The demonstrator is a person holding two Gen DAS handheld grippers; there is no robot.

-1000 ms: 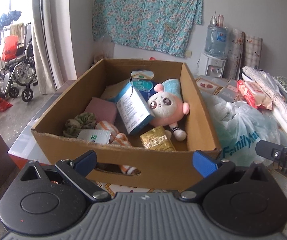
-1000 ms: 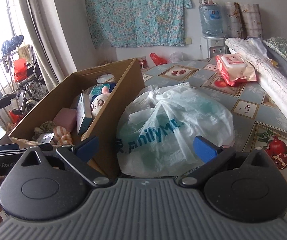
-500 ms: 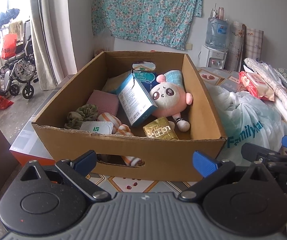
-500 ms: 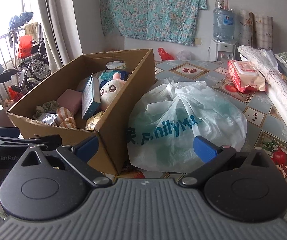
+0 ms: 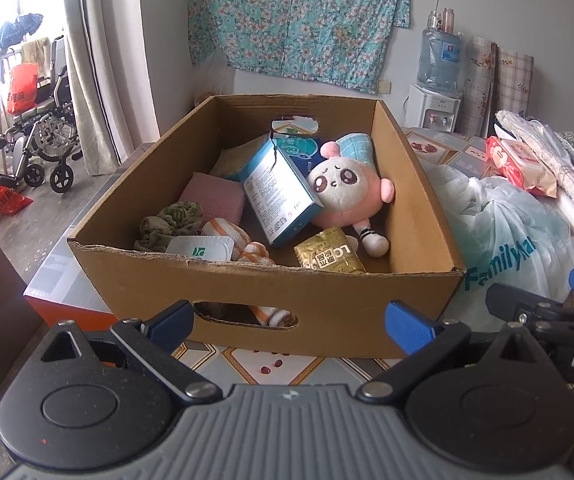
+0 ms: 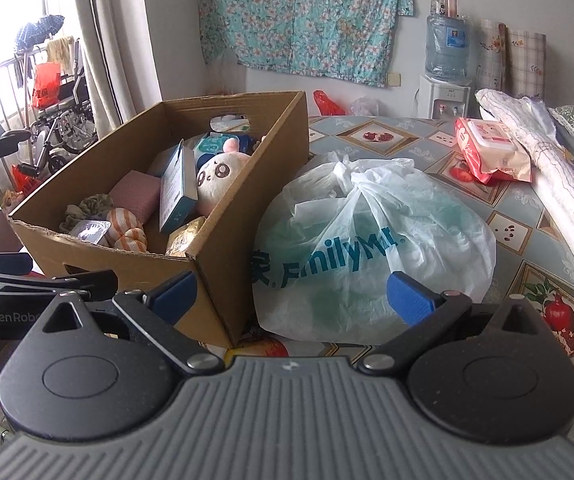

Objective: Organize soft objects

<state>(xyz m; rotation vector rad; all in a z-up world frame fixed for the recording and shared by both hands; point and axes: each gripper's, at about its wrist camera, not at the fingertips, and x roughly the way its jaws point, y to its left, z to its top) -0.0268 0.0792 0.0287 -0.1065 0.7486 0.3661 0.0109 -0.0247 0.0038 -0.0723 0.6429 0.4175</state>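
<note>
Cardboard box [image 5: 287, 300] | holds plush doll [image 5: 347, 196], teal carton [image 5: 277, 196], rolled socks [image 5: 247, 246]

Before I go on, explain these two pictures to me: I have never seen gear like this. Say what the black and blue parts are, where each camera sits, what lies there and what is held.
There is no robot. A person holds a two-finger tool in each hand, and a wide-angle camera on each looks forward along its fingers. The black arms with blue tips at the bottom are those fingers.

One picture comes from the left gripper, the other from the right gripper. Both are open and hold nothing.

On the patterned table stands a cardboard box with a pink plush toy, a blue carton, a pink cloth, a green rag and a gold packet. To its right lies a knotted white plastic bag, with a red wipes pack beyond.
</note>
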